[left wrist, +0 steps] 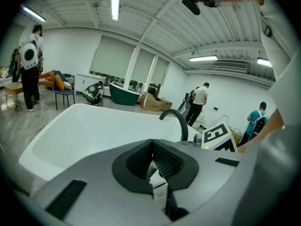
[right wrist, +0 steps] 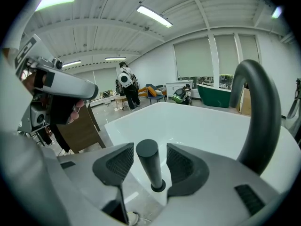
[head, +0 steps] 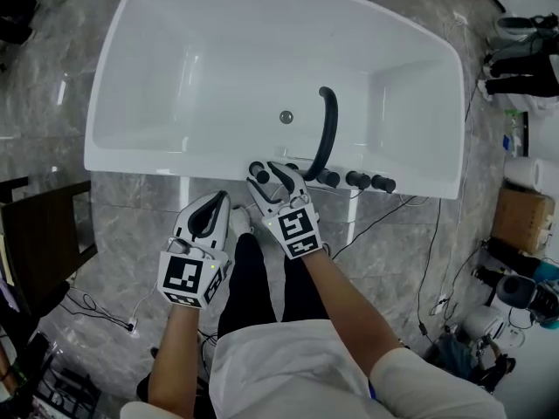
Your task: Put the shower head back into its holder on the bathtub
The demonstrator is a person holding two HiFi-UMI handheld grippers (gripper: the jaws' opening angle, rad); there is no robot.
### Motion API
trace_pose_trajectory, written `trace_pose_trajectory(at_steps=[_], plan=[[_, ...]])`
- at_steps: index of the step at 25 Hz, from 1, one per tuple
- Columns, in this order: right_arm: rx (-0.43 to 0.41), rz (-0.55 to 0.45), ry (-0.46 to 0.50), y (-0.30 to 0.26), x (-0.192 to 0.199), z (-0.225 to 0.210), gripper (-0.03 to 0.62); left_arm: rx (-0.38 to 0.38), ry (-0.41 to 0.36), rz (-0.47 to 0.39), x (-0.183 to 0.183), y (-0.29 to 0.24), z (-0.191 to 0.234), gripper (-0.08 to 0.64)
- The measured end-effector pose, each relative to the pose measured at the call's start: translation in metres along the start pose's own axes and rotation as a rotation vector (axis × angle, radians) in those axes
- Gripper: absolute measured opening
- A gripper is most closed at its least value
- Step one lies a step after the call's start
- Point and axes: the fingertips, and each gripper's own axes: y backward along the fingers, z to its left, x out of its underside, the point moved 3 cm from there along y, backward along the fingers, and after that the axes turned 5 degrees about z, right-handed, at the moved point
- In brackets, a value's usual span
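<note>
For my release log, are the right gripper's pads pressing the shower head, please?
No, the right gripper shows gaps between each pad and the shower head.

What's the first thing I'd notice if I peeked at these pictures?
A big white bathtub fills the top of the head view, with a curved black spout arching over its near rim. Just left of the spout, the black shower head stands upright on the rim between the open jaws of the right gripper, which don't touch it.
</note>
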Motion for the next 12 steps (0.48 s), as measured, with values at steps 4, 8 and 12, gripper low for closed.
trace_pose_trajectory(at_steps=[4,8,12], plan=[[0.000,-0.014,0.011,0.012,-0.010,0.003,0.217,-0.007,0.014,-0.012,-0.007,0.003,-0.004,0.011],[-0.002,-0.056,0.004,0.034,-0.026,0.005,0.216,-0.010,0.015,-0.029,-0.014,0.009,-0.011,0.011],[-0.033,-0.101,0.005,0.062,-0.050,0.013,0.173,-0.030,0.022,-0.049,-0.024,0.019,-0.018,0.011]])
